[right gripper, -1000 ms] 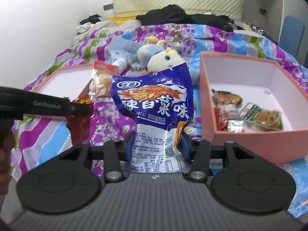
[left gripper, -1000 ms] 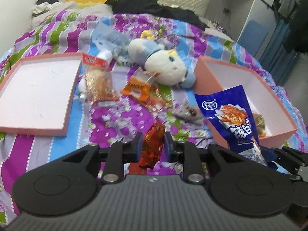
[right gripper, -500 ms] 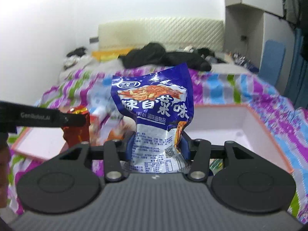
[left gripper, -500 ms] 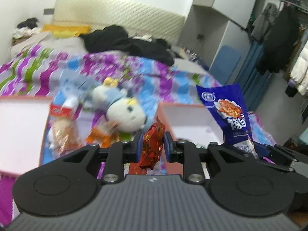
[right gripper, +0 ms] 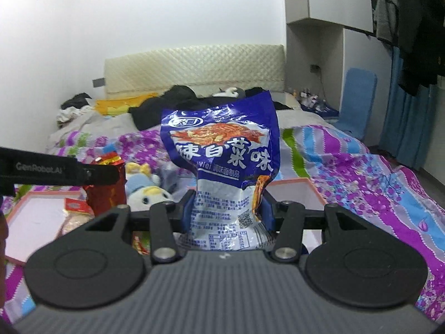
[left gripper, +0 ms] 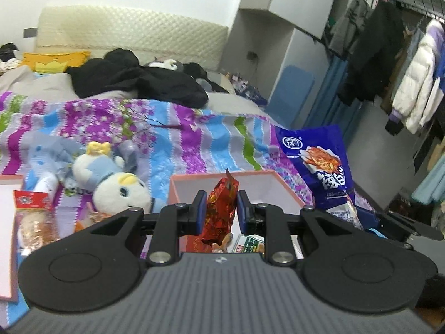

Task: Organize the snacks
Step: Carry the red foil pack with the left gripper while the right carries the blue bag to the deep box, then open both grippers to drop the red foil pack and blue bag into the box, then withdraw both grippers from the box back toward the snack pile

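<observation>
My left gripper (left gripper: 221, 208) is shut on a small red foil snack packet (left gripper: 222, 211), held upright in the air over the near part of the pink box (left gripper: 194, 179). My right gripper (right gripper: 226, 211) is shut on a large blue snack bag (right gripper: 222, 150) with white lettering, also held upright. The blue bag (left gripper: 324, 167) shows at the right of the left wrist view. The red packet (right gripper: 107, 188) and the left gripper's finger appear at the left of the right wrist view. Several snacks (left gripper: 250, 246) lie inside the pink box.
A flat pink box lid (right gripper: 36, 217) lies on the striped bedspread (left gripper: 178, 142) at the left. A clear bag of biscuits with a red label (left gripper: 34, 214) and a plush toy (left gripper: 116, 186) lie between lid and box. Dark clothes (left gripper: 133, 80) cover the bed's far end.
Both grippers have risen and tilted upward with their snacks still held. The view has swung from the bedspread up toward the headboard, and the pink box now sits right under the left gripper.
</observation>
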Demonstrator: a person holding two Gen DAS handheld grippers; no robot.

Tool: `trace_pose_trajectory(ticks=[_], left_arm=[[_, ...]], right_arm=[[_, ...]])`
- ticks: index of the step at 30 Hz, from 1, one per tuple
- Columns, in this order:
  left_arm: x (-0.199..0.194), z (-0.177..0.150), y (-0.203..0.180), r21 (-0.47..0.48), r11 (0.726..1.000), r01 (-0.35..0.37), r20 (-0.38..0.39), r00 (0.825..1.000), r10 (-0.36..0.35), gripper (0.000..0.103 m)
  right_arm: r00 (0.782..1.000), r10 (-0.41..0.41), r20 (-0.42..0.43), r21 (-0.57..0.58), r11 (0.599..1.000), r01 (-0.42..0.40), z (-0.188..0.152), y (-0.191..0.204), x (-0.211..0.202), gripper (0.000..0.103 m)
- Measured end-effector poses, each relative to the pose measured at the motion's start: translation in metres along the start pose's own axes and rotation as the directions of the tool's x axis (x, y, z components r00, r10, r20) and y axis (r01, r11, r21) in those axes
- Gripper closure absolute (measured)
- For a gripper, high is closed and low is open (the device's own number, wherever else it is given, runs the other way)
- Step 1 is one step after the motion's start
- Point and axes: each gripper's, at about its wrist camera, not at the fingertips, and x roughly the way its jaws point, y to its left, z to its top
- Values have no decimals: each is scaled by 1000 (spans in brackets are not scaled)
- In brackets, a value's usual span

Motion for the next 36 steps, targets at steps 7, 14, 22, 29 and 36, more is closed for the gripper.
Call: trace_pose_trajectory(ticks=[7, 14, 22, 29, 36], left_arm=[[76, -11, -13, 27, 1000, -5, -126, 992, 8, 76], [129, -27, -11, 24, 1000, -8, -241, 970, 13, 76], [142, -29, -9, 21, 1000, 9, -275, 961, -2, 59], [103, -16, -8, 22, 1000, 3, -218, 976, 2, 45], [30, -8, -2, 73, 997, -32, -110, 993, 40, 45]], right_arm=[[995, -37, -90, 30, 999, 40, -21, -34, 45, 52], [979, -48, -197, 57, 997, 61, -47, -52, 88, 51], [962, -29, -272, 93, 994, 56, -62, -57, 108, 28], [976, -13, -219, 94, 995, 34, -40, -50, 89, 22], [994, 34, -100, 79, 997, -27, -20, -23, 40, 22]])
